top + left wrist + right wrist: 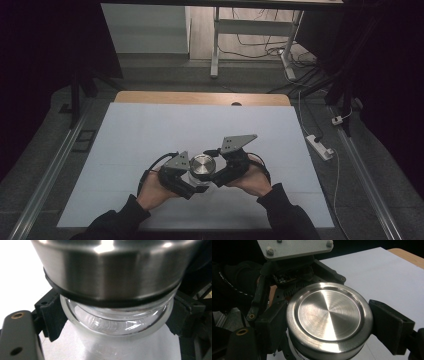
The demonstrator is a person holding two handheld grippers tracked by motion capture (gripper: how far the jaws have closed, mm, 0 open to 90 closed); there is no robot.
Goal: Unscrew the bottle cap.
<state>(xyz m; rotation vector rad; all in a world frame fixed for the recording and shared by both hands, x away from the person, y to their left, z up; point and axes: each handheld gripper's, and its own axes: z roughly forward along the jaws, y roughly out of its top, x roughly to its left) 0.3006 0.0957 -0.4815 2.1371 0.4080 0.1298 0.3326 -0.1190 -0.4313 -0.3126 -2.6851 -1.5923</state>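
1. Left gripper (197, 186) pinches jar (117, 325) neck; jar at table (150, 130) 6 o'clock.
2. Right gripper (212, 167) clamps lid (329, 315), from 3 o'clock.
3. Risk: glass slips if twist outruns grip; lid may cross-thread.

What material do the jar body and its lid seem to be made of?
The jar looks like clear glass: its neck is see-through and carries bright glints. The lid looks like brushed steel, or another silvery metal: fine circular grain and a soft sheen. The black ring under it may be rubber.
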